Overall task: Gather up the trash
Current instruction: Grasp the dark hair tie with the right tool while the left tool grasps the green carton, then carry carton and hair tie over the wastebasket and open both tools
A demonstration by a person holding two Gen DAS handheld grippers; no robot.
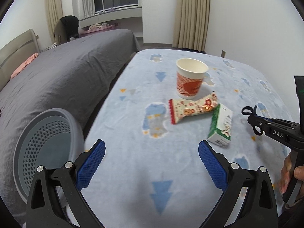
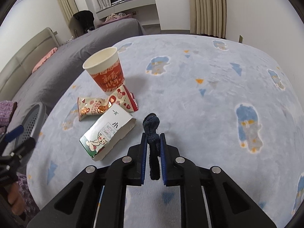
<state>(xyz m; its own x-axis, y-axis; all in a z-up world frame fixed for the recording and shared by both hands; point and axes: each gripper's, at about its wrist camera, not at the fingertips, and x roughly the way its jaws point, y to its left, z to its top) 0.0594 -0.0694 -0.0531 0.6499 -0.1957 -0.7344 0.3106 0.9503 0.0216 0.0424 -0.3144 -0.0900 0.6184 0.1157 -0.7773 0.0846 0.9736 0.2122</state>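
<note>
Left wrist view.
- Left gripper (image 1: 152, 152): jaws spread wide, nothing between the blue pads; it hangs above the near part of the surface (image 1: 190, 161), which is covered in a pale blue fleece printed with arrows and cartoon figures.
- Paper cup (image 1: 191, 77): upright, white rim, red printed band; stands toward the far middle of the surface.
- Snack wrapper (image 1: 191, 109): cream and red, crumpled, lying flat just in front of the cup.
- Small carton (image 1: 221, 127): green and white, on its side, one end touching the wrapper's right end.
- Perforated grey-blue basket (image 1: 47, 152): off the surface's left edge, beside the grey-covered bed (image 1: 66, 72), its opening tilted toward the camera.
- Right gripper (image 1: 252, 119): enters from the right edge, a dark cord loop (image 1: 248, 111) at its tip; a hand (image 1: 292, 172) holds its handle.

Right wrist view.
- Right gripper (image 2: 153, 144): jaws closed on a dark blue knotted cord loop (image 2: 152, 125), which stands up between the pads and clear of the surface (image 2: 209, 114).
- Carton (image 2: 108, 134): just left of the gripper tip, on the near left part of the surface.
- Wrapper (image 2: 106, 106): beyond the carton, touching it.
- Cup (image 2: 106, 70): behind the wrapper, near the left edge.
- Basket (image 2: 32, 121): partly visible beyond the left edge, with the left gripper (image 2: 19, 138) in front of it, blurred.
</note>
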